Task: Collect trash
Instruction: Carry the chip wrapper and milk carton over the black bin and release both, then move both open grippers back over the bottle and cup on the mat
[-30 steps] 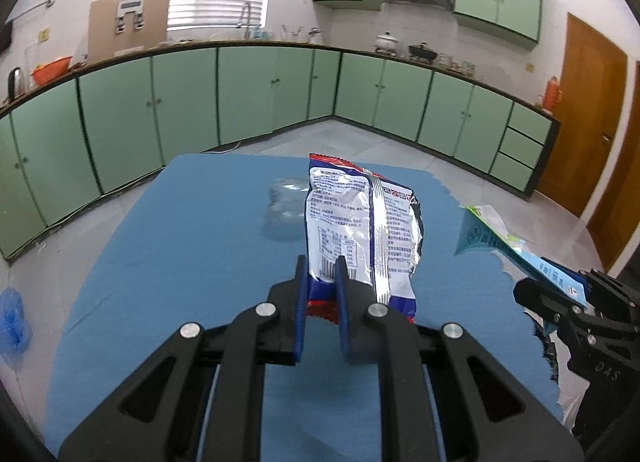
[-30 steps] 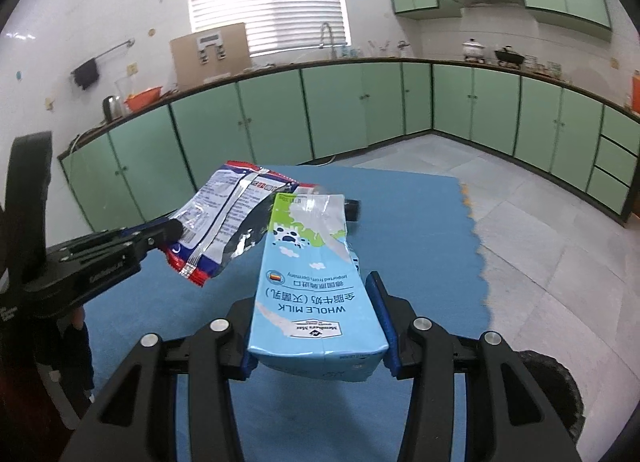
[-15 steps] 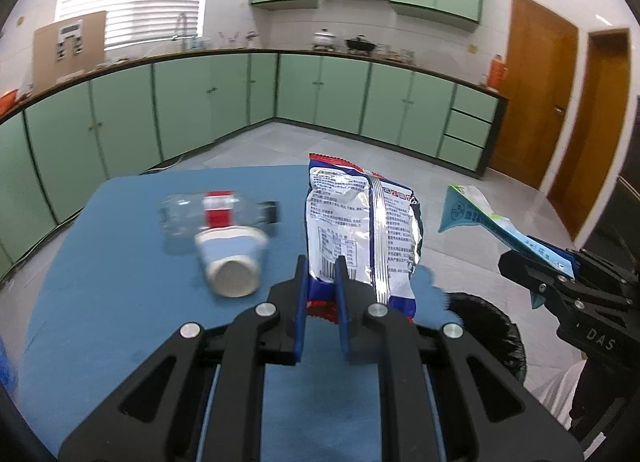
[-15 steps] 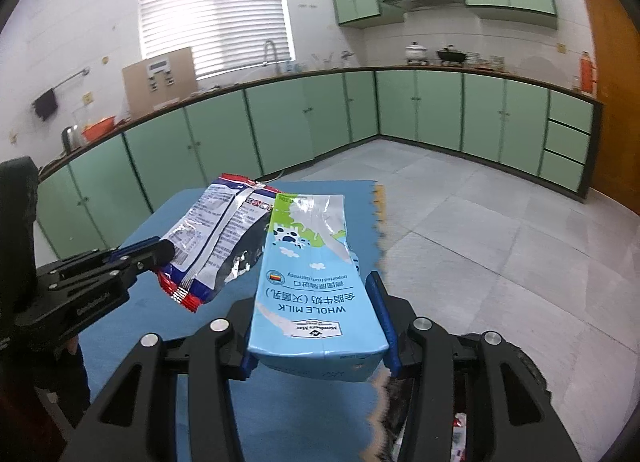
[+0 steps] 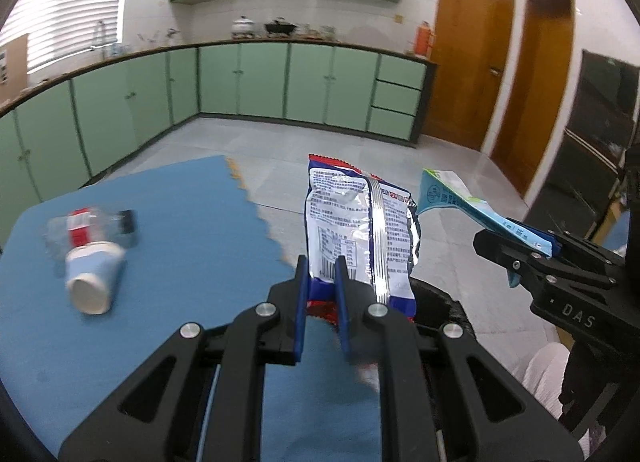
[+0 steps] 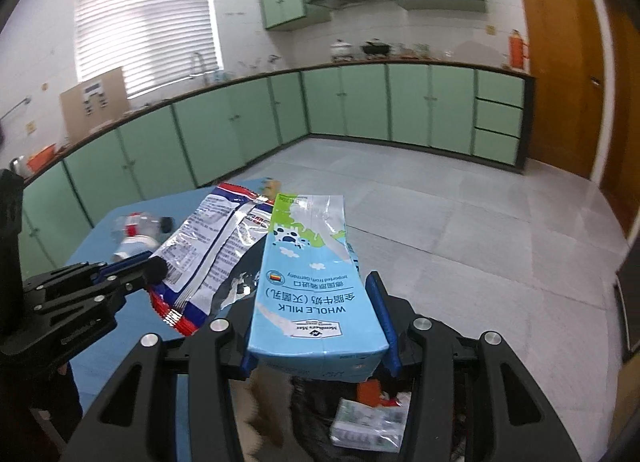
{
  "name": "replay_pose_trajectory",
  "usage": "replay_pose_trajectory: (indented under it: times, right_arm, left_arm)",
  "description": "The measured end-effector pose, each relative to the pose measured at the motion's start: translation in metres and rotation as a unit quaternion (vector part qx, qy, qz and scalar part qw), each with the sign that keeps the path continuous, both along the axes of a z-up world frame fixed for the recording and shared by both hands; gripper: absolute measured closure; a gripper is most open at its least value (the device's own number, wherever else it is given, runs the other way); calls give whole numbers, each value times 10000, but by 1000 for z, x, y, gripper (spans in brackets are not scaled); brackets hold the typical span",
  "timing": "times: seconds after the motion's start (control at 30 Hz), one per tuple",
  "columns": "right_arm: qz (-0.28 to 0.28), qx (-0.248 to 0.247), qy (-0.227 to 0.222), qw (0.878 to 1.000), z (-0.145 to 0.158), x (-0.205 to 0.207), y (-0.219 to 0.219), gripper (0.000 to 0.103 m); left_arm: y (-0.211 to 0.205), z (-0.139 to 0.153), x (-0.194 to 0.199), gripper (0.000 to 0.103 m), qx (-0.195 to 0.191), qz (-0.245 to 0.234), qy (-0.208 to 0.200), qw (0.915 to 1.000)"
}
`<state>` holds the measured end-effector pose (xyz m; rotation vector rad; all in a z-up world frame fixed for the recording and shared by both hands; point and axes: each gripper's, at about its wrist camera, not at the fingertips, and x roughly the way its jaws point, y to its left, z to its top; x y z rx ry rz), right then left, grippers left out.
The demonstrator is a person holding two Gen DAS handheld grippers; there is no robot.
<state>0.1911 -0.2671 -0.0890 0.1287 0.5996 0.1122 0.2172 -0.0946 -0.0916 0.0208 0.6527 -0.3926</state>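
- Pinching only the bottom edge of the snack bag [image 5: 360, 230], the left hand-held gripper [image 5: 322, 274] is nearly shut; bag could slip or flop short of the bin [image 6: 360, 414].
- Right hand-held gripper [image 6: 316, 326] clamps the milk carton [image 6: 312, 282] approx. half-open, above the bin w/ trash inside; early release risks the rim.
- Paper cup [image 5: 94, 278] & plastic bottle [image 5: 88, 222] lie uncollected on the blue counter [image 5: 180, 262].
- Room: green cabinets [image 5: 260, 82], tiled floor [image 6: 460, 230], wooden doors [image 5: 468, 70].
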Motion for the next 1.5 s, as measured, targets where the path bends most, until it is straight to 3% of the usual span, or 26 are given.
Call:
replay_pose_trajectory:
  times: [0.37,0.67,0.8,0.9,1.0,1.1,1.23,1.37,1.5]
  right_arm:
    - [-705,45,572,9959,-51,4,-68,57]
    - [-929,154,1267,9875,-104,20,-89,55]
    - [-970,123,1440,9847,-115,25,-93,44]
    - [-1016,69,1421,9846,-112,23,-94,34]
    - [-1042,27,1299,9860,-101,19,-89,30]
    - [-1080,-38,1039,9887,-82,14,-82,20]
    - [-955,-93,513,9941,-46,8,-59,12]
    - [-596,-49,43,9982,-11,11,-21,7]
    - [-93,-88,-251,9996,11,22,32,6]
  left_arm:
    - [-76,-46,25,91,224,-600,520,9966]
    - [-117,-81,49,90,604,-905,1142,9875]
    - [-119,-88,56,79,628,-909,1300,9853]
    - [-112,-83,56,74,574,-843,1288,9864]
    - [-100,-72,52,62,513,-731,1102,9899]
    - [-85,-55,45,57,414,-580,864,9937]
    - [-37,-24,30,40,228,-111,297,9992]
    - [16,1,19,36,136,431,-60,9990]
    - [80,18,11,32,130,1131,-293,9931]
